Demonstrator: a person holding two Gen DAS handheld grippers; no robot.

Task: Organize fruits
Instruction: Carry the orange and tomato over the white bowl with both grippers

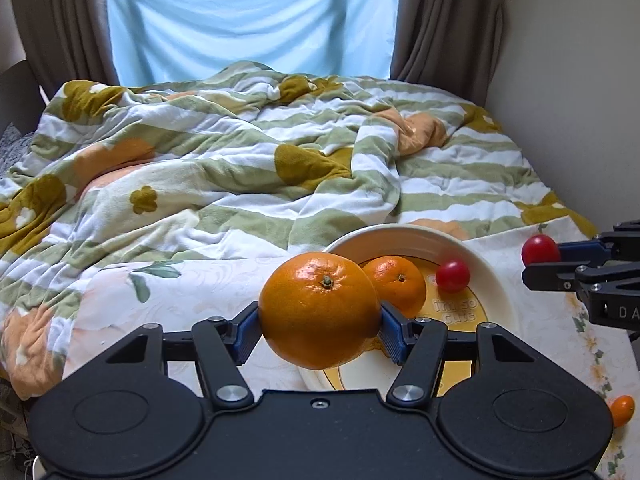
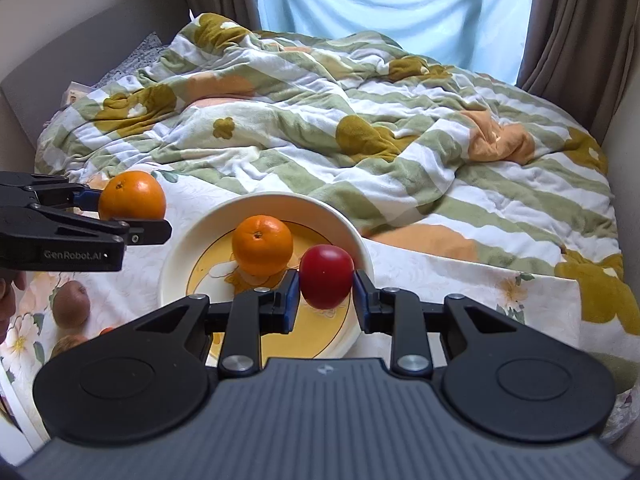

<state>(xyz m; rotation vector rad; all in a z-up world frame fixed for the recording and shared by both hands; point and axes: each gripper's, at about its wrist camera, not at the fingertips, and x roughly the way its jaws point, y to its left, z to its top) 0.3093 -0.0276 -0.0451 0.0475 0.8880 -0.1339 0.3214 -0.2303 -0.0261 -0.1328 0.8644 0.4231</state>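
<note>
left gripper [image 1: 320, 326]: clamps orange [image 1: 319, 310] | right gripper [image 2: 325, 292]: clamps tomato [image 2: 326, 282]

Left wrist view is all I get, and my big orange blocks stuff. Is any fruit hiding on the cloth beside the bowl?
Observer: Yes. A brown fruit lies on the flowered cloth, left of the bowl, below the left tool and its orange.
Operator: Just one?
Observer: A second brownish one sits nearer, partly hidden by the right tool.
Operator: Is the red fruit squeezed properly?
Observer: Both blue pads touch its sides, above the bowl's near rim.
</note>
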